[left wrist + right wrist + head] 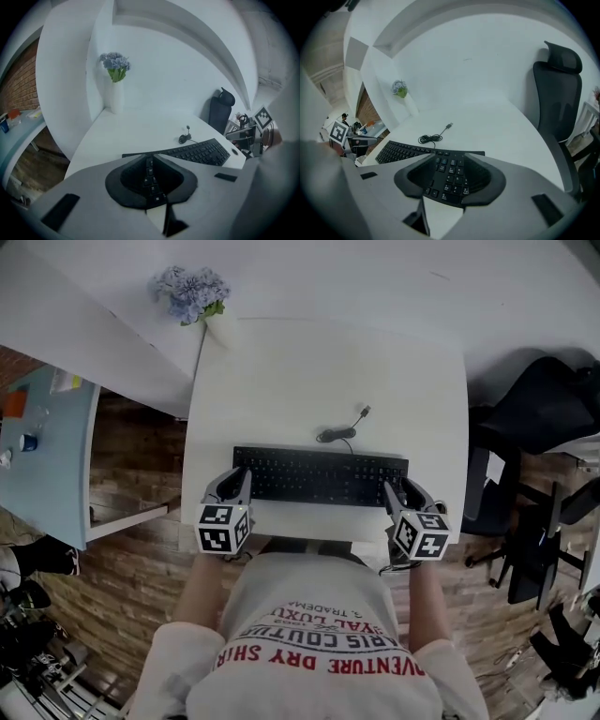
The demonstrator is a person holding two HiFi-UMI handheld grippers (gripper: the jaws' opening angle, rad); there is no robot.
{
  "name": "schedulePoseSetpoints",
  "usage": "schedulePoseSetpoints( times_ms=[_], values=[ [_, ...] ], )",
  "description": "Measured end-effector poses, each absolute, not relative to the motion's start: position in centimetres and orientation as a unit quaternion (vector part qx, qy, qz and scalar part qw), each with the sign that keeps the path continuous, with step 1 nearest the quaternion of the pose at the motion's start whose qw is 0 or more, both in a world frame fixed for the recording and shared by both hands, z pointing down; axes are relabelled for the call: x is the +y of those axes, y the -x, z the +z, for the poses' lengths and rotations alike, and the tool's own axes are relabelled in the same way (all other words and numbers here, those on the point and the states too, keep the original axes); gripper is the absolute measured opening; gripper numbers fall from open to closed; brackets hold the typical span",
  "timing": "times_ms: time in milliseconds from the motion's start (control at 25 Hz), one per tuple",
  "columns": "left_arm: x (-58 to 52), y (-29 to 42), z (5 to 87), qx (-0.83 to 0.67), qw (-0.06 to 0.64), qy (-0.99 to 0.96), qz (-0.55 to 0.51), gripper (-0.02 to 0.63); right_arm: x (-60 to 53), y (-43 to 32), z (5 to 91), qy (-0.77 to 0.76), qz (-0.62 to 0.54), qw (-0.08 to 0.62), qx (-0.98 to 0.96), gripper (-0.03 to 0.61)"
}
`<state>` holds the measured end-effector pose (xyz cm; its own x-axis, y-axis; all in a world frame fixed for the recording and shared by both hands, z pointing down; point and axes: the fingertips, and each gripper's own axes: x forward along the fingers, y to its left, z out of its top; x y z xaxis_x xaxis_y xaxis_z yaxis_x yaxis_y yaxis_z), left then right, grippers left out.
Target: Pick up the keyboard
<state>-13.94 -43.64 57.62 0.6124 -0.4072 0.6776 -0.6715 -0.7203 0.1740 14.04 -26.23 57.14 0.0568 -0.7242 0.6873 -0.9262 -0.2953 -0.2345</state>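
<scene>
A black keyboard (pixel 319 476) lies across the near part of the white table (pixel 281 371), with its cable (pixel 339 432) coiled behind it. My left gripper (pixel 239 480) is at the keyboard's left end, tilted down over it. Its jaws are shut, and only a thin slit between them shows keys (pixel 149 165). My right gripper (pixel 397 491) is at the keyboard's right end. It is open, and the number pad (pixel 449 177) shows in the gap between its pads, which do not press on it. The rest of the keyboard (pixel 405 151) stretches away to the left.
A white vase with blue flowers (pixel 192 292) stands at the table's far left corner. A black office chair (pixel 548 409) is to the right of the table. A light blue desk (pixel 47 456) with small items stands at the left. The floor is wood.
</scene>
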Motion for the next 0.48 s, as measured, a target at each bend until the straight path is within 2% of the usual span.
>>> schedulePoseSetpoints(
  times_ms=[40,80,120,160,240,400,480],
  values=[
    [-43.9,14.4,58.3,-0.312,0.216,-0.868,0.321,0.033,-26.2,-14.4,57.9,-0.712,0.379,0.141,-0.574,0.176],
    [-44.1,14.7,58.9,-0.313,0.222,-0.864,0.327,0.064,-26.2,-14.8,58.6,-0.709,0.383,0.149,-0.574,0.181],
    [-44.2,14.9,59.5,-0.311,0.228,-0.86,0.334,0.141,-26.1,-15.1,59.1,-0.705,0.384,0.159,-0.574,0.183],
    [-44.3,15.0,60.1,-0.309,0.235,-0.856,0.34,0.172,-26.0,-15.4,59.7,-0.702,0.384,0.17,-0.575,0.183],
    [-44.4,15.1,61.2,-0.304,0.247,-0.85,0.352,0.184,-25.6,-16.2,60.8,-0.699,0.39,0.185,-0.57,0.19],
    [-44.6,15.5,63.0,-0.294,0.272,-0.837,0.373,0.236,-24.7,-17.0,62.6,-0.679,0.426,0.191,-0.567,0.261],
    [-44.7,15.6,63.6,-0.288,0.292,-0.831,0.377,0.245,-24.3,-17.0,63.3,-0.665,0.44,0.197,-0.57,0.27]
  ],
)
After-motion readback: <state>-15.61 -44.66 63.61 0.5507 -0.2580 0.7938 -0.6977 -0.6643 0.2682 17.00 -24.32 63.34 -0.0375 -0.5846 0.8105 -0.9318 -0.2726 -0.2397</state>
